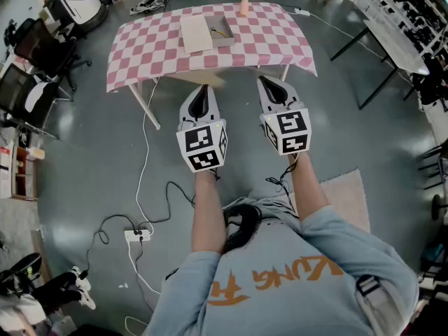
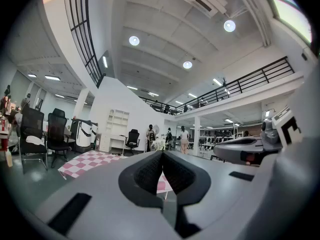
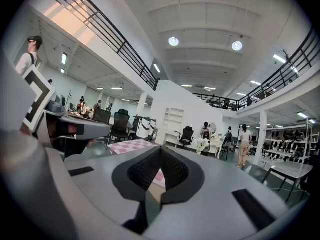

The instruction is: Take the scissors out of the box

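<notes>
A desk (image 1: 273,44) covered in pink-and-white checks is seen at the top of the head view, well apart from both tools. The left tool (image 1: 203,89) and right tool (image 1: 266,82) are held side by side over the floor, short of the desk's near edge. Both are closed right up, tips touching, nothing gripped. A grey box (image 1: 228,41) is sat on the desk, and the scissors (image 1: 218,31) are lying inside it.
</notes>
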A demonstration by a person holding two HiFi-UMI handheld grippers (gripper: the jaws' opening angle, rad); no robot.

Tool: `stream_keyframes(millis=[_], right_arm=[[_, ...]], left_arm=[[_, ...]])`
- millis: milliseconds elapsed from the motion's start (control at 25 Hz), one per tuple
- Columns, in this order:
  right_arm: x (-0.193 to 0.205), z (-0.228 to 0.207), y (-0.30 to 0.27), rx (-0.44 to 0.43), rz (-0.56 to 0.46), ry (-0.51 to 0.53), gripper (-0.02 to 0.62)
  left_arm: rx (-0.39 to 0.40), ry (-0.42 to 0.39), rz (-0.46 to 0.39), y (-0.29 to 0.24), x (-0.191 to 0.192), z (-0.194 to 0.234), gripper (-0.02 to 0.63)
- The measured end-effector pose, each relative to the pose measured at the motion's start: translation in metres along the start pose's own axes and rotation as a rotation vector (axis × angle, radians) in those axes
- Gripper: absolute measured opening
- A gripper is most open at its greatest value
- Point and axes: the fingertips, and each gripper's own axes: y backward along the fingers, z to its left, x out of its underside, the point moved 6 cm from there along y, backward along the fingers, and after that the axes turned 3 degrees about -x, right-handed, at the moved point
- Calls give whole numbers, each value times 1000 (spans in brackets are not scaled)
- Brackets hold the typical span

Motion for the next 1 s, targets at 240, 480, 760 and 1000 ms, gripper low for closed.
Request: stream_keyframes(millis=[240,480,760,1000], right_arm=[[0,-2,-1,1,-2,-12,-3],[0,-3,-9,4,-6,-49,-3],[-7,-3,-12,14,-2,-35,-3],[-11,-1,-12,18,2,-21,-3]], left_arm=[[-2,-6,0,-2,-1,4,20],[-10,1,-6,-5,-4,11,20],[-13,24,-13,-4,-8,21,20],[-16,44,-20,-3,-10,27,20]])
